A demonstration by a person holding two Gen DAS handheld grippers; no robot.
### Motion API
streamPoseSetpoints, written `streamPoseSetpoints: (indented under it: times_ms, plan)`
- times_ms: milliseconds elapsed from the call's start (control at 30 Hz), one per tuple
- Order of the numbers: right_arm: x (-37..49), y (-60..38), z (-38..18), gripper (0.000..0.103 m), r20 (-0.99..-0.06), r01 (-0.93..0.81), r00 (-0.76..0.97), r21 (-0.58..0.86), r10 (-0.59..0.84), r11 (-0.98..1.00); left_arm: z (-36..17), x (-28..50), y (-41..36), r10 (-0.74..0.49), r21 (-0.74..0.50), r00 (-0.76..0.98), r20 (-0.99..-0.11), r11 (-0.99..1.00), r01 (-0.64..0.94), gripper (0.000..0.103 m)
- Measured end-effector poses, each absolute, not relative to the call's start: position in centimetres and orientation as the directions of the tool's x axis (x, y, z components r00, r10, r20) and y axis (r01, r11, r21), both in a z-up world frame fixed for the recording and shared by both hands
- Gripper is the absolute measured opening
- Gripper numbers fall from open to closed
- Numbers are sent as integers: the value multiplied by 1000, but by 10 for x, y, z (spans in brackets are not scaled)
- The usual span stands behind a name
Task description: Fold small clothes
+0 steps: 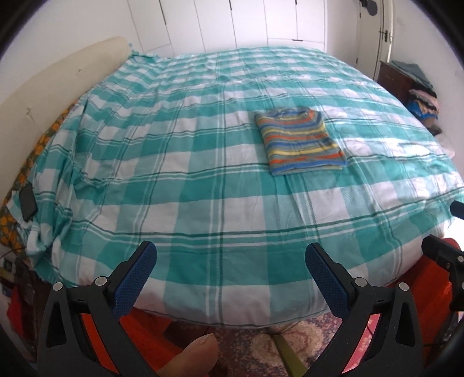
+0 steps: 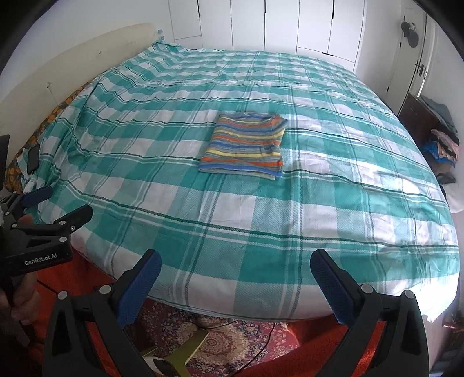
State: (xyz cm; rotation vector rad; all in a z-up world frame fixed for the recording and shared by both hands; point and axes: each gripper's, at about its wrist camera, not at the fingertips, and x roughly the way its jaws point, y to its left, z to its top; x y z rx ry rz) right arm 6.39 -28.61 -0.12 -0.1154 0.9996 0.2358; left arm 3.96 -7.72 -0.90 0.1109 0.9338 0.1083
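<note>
A folded striped shirt (image 1: 300,140) is lying flat on a bed (image 1: 203,203) covered with a teal and white checked sheet; it is sitting well away from the near edge, toward the middle of the bed, with nothing touching it. The left gripper (image 1: 230,256) is hanging above the near edge of the bed with its blue-padded fingers (image 1: 136,278) spread wide and gripping nothing. The right gripper (image 2: 235,265) is hovering likewise at the near edge, its fingers (image 2: 330,287) parted and bare; the shirt (image 2: 245,145) is lying well beyond both. A patterned rug (image 2: 220,348) is showing on the floor beneath the grippers; white wardrobe doors (image 2: 275,23) are standing behind the bed; a pile of clothes (image 2: 443,145) is resting off the bed's right side.
</note>
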Motion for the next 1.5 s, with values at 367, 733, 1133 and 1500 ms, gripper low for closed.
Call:
streamPoseSetpoints:
  times_ms: [367,733,1133,1500]
  plan:
    - [58,-286,8,102,-841,-257,525,-8,132,966,-4,39,-81,132,141,571,-810,990,-28,102]
    - [62,-280,12,102,-847,-277,513,-7,141,961,0,37,-78,125,132,563,-817,991,-28,102]
    - [61,-278,11,102,-852,-280,505,-11,138,960,0,37,-77,116,125,557,-823,992,-21,102]
    - [64,-282,15,102,-855,-278,506,-35,116,960,2,38,-79,93,103,560,-824,995,-14,102]
